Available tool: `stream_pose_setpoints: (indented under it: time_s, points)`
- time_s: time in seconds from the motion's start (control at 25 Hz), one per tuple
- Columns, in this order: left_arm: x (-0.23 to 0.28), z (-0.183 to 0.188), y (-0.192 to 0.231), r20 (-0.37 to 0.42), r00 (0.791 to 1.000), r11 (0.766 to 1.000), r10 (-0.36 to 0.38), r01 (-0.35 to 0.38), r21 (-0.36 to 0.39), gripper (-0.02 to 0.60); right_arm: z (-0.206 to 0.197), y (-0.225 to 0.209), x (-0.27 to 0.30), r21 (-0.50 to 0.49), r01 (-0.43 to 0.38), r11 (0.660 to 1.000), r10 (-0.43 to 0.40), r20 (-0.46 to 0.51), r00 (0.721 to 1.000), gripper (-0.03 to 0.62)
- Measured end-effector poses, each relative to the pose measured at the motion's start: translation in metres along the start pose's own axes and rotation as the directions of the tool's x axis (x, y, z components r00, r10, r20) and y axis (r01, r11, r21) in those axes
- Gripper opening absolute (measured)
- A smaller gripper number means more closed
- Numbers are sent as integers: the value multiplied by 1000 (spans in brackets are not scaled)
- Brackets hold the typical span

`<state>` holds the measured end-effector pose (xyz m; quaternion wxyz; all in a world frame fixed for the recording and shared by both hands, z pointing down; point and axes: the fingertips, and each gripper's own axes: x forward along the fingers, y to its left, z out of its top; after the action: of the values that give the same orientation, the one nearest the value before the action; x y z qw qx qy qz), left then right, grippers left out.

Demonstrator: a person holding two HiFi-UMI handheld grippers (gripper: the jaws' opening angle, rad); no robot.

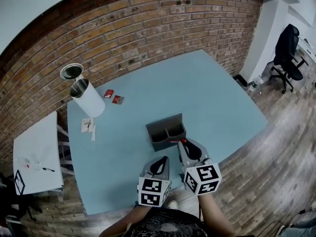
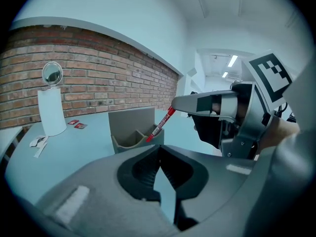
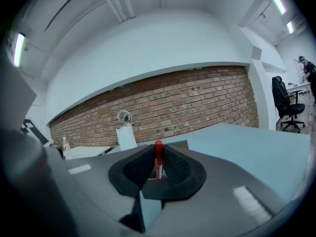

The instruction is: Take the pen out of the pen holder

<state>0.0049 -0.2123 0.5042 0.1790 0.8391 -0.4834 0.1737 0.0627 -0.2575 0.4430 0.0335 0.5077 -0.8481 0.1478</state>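
At the near edge of the teal table (image 1: 222,107), seen from my head, the grey pen holder (image 1: 166,131) stands upright. My right gripper (image 1: 183,142) sits just at its near side with the red pen (image 1: 182,141) pinched at its tips. My left gripper (image 1: 161,161) hangs beside it, closer to me, touching nothing. (The white cylinder (image 1: 88,101) and the little red packets (image 1: 108,94) toward the far left are well out of the way.)

In the left gripper view, my left jaws are pressed together with nothing between them. Beyond them the pen slants: its cap end is up and to the right in the other gripper, its other end down-left at the holder's front rim. I cannot tell whether that low end is clear of the rim. If it isn't, I judge that a sideways pull would snag it and tip or drag the holder. A pull along the pen's own slant looks safer.

In the right gripper view, the jaws are clamped on the pen, which runs nearly upright between them, cap topmost. The hold is near the cap, so the long body could swing, or the cap could slip off.
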Motion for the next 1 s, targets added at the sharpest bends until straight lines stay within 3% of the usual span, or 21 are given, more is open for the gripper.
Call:
stream_pose_setpoints:
  time_s: [0.56,1.0]
  points:
    - [-10,7,-30,36,999,999,-21,20,39,-6,-23,3,-39,-8,21,1000,-21,-42,999,49]
    - [-25,7,-40,67,998,999,-19,18,29,-6,-44,15,-62,-15,11,1000,-13,-86,996,49]
